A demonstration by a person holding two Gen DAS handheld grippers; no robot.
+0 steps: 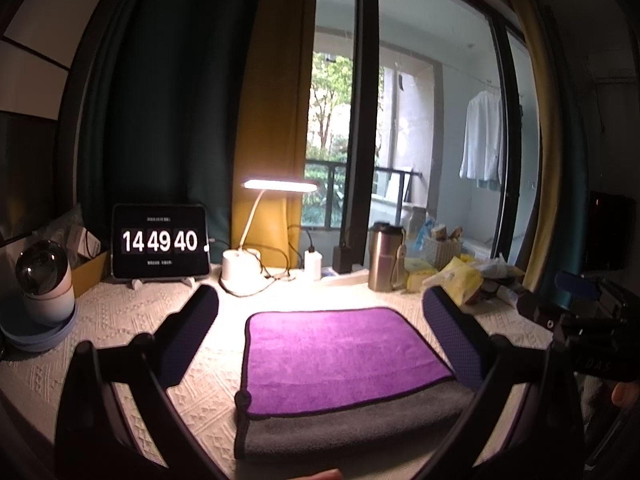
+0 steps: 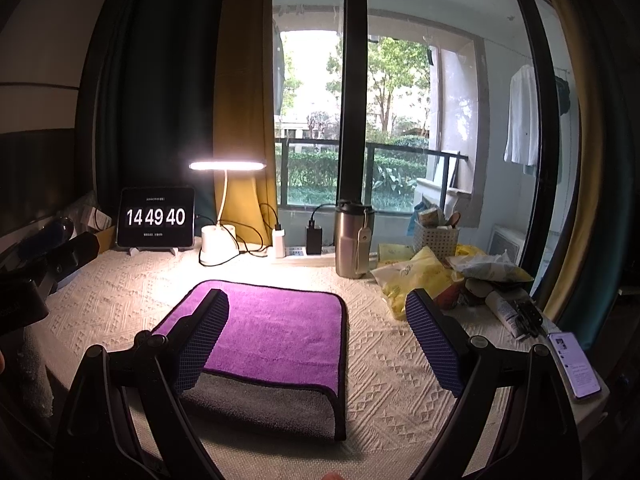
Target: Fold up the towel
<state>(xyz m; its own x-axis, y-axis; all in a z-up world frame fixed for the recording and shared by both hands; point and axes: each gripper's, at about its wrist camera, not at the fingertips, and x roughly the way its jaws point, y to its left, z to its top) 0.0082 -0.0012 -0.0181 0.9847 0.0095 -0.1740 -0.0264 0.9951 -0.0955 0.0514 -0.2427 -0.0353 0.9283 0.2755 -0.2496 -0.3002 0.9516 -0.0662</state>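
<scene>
A folded towel [image 1: 340, 364], purple on top with a grey layer showing along its near edge, lies flat on the white textured tablecloth [image 1: 132, 320]. It also shows in the right wrist view [image 2: 276, 340]. My left gripper [image 1: 320, 332] is open and empty, raised above the towel, its fingers to either side. My right gripper [image 2: 320, 340] is open and empty, above the towel's right part; its left finger [image 2: 200, 340] overlaps the towel in view. The right gripper's body shows at the right edge of the left wrist view [image 1: 580, 320].
At the back stand a tablet clock [image 1: 160, 240], a lit desk lamp [image 1: 280, 185], a steel tumbler [image 1: 385, 256], a basket [image 2: 436, 236] and yellow packets [image 2: 416, 276]. A round camera [image 1: 46, 280] stands left. A phone [image 2: 574, 364] lies at the right table edge.
</scene>
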